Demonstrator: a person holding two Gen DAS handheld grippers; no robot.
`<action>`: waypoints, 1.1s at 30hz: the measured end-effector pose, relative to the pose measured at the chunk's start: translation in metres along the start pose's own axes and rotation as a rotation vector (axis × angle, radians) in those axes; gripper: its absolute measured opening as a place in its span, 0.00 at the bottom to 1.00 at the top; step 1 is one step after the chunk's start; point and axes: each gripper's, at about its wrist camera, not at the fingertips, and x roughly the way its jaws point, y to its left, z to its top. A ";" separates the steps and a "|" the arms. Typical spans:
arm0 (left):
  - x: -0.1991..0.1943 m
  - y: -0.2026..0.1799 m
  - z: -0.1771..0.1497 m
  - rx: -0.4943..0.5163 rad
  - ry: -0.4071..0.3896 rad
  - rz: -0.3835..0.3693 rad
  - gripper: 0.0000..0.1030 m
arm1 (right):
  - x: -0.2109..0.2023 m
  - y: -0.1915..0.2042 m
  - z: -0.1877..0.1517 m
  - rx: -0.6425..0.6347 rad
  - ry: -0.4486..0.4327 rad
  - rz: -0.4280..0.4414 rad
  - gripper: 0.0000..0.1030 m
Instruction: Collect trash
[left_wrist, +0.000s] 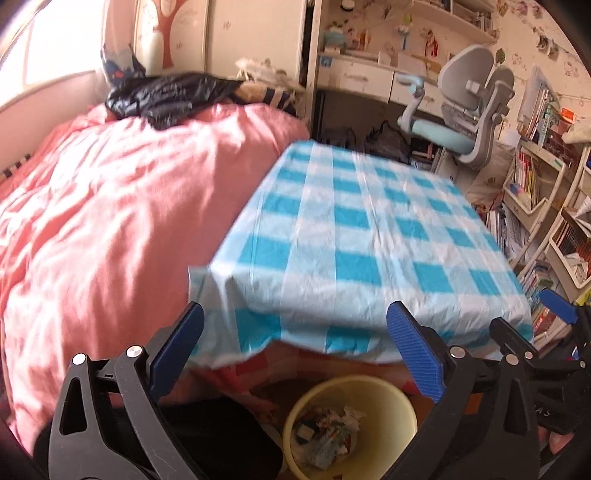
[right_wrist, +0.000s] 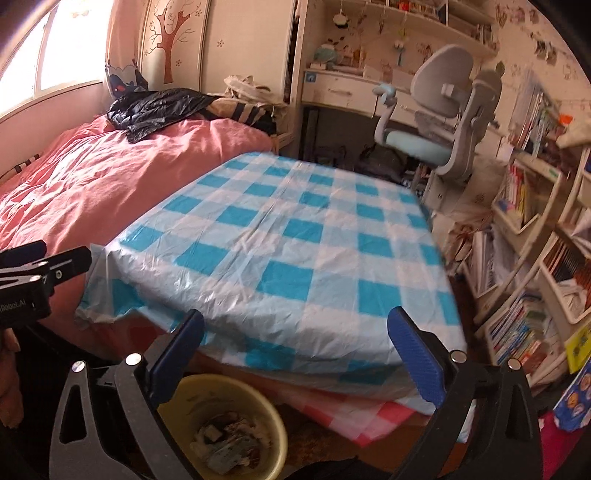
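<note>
Pink bedding covers the bed (left_wrist: 92, 206) on the left, with a black plastic bag (left_wrist: 162, 96) crumpled at its far end; beside it on the right stands the tabletop (left_wrist: 351, 229) under a blue-and-white checked cloth, its long axis running from near to far; a grey chair (left_wrist: 465, 110) with a pale blue seat stands beyond its far right corner; below the tabletop's near edge a yellow bin (left_wrist: 349, 428) sits upright on the floor, mouth pointing up, with crumpled paper trash (left_wrist: 325, 435) lying inside it; the left gripper (left_wrist: 295, 350) hangs above the bin with its blue pads wide apart and nothing between them; the right gripper (right_wrist: 295, 350), just right of it, likewise stands spread and empty.
</note>
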 end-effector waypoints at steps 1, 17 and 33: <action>-0.001 0.000 0.008 -0.004 -0.011 0.001 0.93 | -0.002 -0.001 0.010 -0.022 -0.030 -0.021 0.93; 0.041 -0.006 0.109 -0.027 -0.079 0.048 0.93 | 0.044 -0.041 0.075 0.042 -0.052 -0.004 0.93; 0.067 -0.028 0.096 0.057 -0.020 0.044 0.93 | 0.056 -0.046 0.075 0.076 -0.005 -0.023 0.93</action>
